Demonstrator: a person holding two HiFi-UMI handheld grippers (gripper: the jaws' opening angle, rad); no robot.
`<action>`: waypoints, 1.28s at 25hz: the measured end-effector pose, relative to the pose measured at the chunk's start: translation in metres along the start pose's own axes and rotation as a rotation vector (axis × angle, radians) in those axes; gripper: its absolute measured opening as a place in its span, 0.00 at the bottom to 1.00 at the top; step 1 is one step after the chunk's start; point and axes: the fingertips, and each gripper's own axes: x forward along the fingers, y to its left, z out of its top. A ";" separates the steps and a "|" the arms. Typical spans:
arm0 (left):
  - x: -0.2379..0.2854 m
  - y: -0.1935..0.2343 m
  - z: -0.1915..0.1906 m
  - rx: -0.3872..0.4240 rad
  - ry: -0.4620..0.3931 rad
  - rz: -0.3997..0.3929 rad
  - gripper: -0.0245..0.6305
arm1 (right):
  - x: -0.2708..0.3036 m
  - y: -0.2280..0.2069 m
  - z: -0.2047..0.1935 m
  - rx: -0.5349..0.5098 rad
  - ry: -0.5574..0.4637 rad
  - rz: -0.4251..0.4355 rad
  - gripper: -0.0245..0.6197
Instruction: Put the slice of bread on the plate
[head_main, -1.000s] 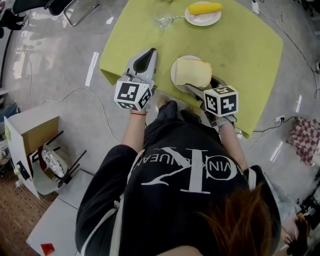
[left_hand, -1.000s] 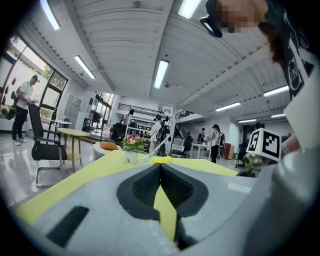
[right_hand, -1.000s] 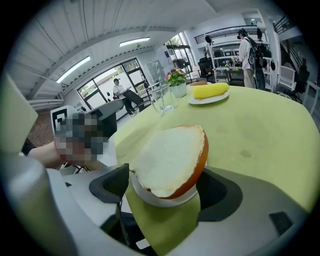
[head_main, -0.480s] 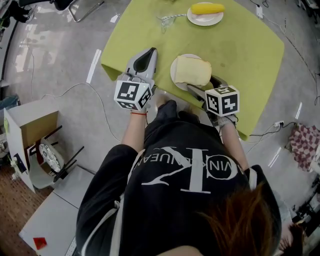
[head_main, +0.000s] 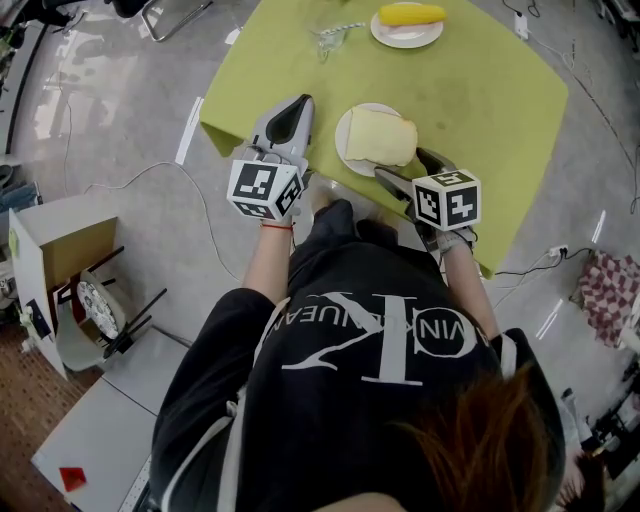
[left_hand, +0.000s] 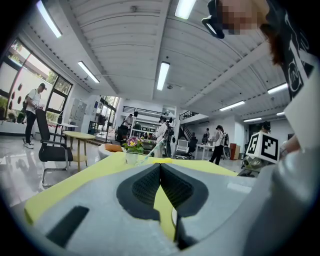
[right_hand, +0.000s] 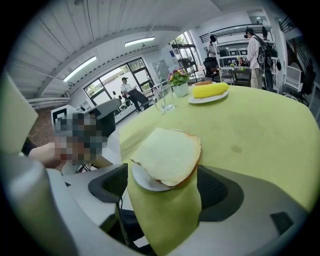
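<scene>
The slice of bread (head_main: 380, 137) lies flat on the small white plate (head_main: 343, 142) near the front edge of the yellow-green table (head_main: 480, 90). In the right gripper view the bread (right_hand: 167, 155) covers most of the plate (right_hand: 142, 181), just beyond the jaws. My right gripper (head_main: 410, 170) (right_hand: 162, 192) is open at the table's front edge, its jaws standing to either side of the plate without touching the bread. My left gripper (head_main: 293, 112) (left_hand: 160, 167) is shut and empty over the table's front-left corner, left of the plate.
At the far side stands a second plate with a corn cob (head_main: 408, 17) (right_hand: 210, 90), a glass (head_main: 325, 40) (right_hand: 164, 99) and a flower pot (right_hand: 179, 82). On the floor lie cables (head_main: 150, 180); a cardboard box (head_main: 55, 265) sits at the left. People stand in the background.
The right gripper has drawn back a little toward the person, and the bread now lies squarer on the plate. The left gripper has stayed where it was.
</scene>
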 end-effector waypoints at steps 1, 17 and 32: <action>0.000 -0.002 0.000 0.000 -0.001 0.001 0.05 | -0.002 -0.001 0.000 -0.001 -0.004 0.003 0.71; -0.008 -0.008 0.014 0.026 -0.029 0.050 0.05 | -0.045 -0.028 0.062 -0.078 -0.289 -0.026 0.27; -0.011 -0.009 0.046 0.064 -0.085 0.069 0.05 | -0.101 -0.023 0.122 -0.163 -0.628 -0.007 0.04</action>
